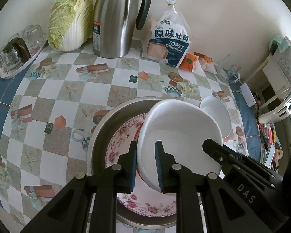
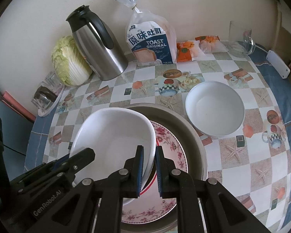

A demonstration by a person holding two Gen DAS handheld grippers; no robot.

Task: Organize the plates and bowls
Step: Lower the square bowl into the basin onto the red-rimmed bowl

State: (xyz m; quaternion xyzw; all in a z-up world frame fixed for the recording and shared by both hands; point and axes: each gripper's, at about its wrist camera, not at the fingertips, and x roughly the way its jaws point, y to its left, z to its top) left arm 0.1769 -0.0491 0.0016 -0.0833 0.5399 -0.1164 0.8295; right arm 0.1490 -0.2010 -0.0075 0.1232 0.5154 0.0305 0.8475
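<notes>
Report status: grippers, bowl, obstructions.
Left hand-held gripper and right hand-held gripper both clamp white bowl, tilted over floral plate in metal basin. Nothing blocking.

A: What stands behind the counter?
B: A plain cream wall, lit by soft daylight.
A: And the covering?
B: A checked oilcloth with starfish and teacup prints, blue-bordered. A white plastic shelf rack stands off to the right.

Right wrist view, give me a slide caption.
Both grippers clamp a white bowl's rim above a floral plate in a metal basin.
</notes>
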